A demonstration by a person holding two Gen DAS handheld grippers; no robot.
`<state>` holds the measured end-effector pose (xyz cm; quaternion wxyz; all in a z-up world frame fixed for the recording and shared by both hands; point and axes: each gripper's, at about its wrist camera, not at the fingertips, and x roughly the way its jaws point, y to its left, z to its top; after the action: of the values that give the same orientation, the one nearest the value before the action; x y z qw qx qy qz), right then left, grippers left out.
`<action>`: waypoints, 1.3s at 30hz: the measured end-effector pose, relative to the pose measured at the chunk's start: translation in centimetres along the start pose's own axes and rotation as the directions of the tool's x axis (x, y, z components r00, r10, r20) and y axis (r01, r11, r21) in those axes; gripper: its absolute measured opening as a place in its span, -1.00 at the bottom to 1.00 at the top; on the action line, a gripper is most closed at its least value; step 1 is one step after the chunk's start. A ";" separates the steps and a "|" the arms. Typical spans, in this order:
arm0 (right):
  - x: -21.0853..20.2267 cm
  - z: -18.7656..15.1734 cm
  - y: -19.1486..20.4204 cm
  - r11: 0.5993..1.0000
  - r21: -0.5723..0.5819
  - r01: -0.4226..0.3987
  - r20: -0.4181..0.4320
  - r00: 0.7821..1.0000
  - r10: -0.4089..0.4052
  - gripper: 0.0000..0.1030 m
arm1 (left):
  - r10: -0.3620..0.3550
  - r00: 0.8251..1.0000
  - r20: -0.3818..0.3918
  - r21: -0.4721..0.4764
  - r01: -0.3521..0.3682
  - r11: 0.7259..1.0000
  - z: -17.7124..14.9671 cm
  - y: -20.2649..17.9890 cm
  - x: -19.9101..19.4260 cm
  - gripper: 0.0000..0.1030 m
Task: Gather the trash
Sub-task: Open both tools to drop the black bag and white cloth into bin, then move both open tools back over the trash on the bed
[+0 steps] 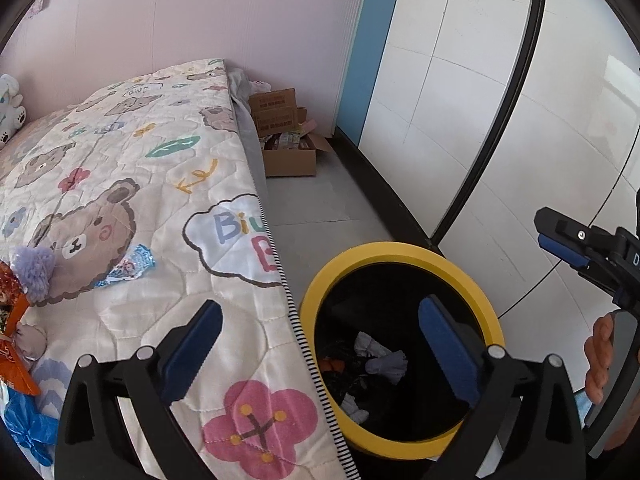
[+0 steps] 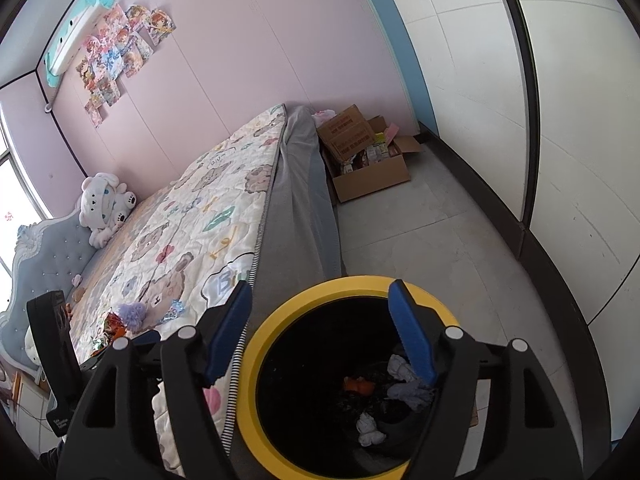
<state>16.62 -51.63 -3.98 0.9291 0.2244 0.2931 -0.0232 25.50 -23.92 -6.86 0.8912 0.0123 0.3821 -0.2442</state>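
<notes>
Hovering over the yellow-rimmed bin (image 2: 256, 364), both the left gripper (image 1: 320, 344) and right gripper (image 2: 320, 336) are held open and empty. A drop appears finished; wrappers (image 1: 128, 270) left on the bed (image 1: 140, 168) must be fetched next.

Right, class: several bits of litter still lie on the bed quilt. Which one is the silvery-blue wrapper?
The crinkled foil wrapper lying on the printed bear, just right of the purple pom-pom. The orange packet and the blue plastic sit further left, at the picture's edge.

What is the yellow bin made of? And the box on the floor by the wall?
The bin looks like smooth plastic: its yellow rim is even and faintly glossy, though painted metal is possible. The box looks like plain brown cardboard: dull, with folded flaps standing open.
</notes>
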 end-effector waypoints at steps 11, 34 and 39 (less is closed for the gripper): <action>-0.6 -0.5 4.2 0.997 -0.060 -0.054 -0.010 0.999 0.054 0.35 | 0.075 0.997 0.033 -0.053 -0.073 0.996 -0.2 4.5 -2.9 0.85; -0.3 -2.2 15.1 0.961 -0.196 -0.195 -0.066 0.980 0.186 0.45 | 0.280 0.958 0.063 -0.198 -0.263 0.944 -1.5 16.4 -9.3 0.85; 0.2 -2.9 18.2 0.943 -0.232 -0.237 -0.088 0.971 0.222 0.45 | 0.331 0.942 0.055 -0.230 -0.311 0.922 -2.1 19.3 -10.4 0.85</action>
<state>18.44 -34.05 1.15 0.9365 0.1432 0.2936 0.1276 26.53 -2.07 -4.35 0.9318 -0.0345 0.3575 -0.0516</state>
